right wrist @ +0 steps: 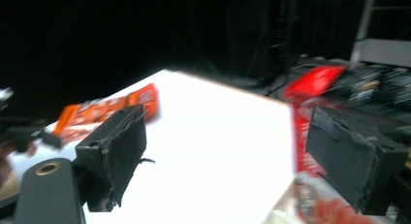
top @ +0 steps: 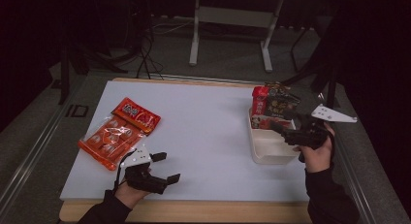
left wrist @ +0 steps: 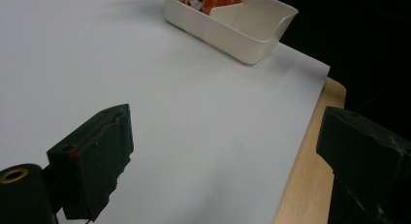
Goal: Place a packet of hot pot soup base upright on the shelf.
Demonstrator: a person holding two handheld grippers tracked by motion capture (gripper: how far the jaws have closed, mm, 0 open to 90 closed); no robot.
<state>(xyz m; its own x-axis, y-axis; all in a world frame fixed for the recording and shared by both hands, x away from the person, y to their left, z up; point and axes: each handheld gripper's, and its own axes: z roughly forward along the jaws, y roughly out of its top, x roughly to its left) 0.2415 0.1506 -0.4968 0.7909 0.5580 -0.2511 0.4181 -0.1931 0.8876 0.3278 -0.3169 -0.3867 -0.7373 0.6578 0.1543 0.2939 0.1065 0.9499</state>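
An orange multipack of snacks (top: 118, 132) lies flat on the white mat at the left; it also appears, blurred, as the orange pack (right wrist: 106, 110) in the right gripper view. A white tray (top: 271, 153) stands at the right, holding a red packet (top: 260, 100) and a dark packet (top: 281, 104) upright in its far end. My left gripper (top: 168, 167) rests near the front edge, open and empty, its jaws wide over bare mat (left wrist: 223, 151). My right gripper (top: 281, 131) hovers over the tray's right side, open with nothing between its jaws (right wrist: 223, 151).
The white mat (top: 203, 132) covers a wooden table whose edge (top: 194, 210) shows at the front. Beyond the table are dark floor, cables and the white legs of another table (top: 195, 35). In the left gripper view the tray (left wrist: 232, 32) sits near the mat's corner.
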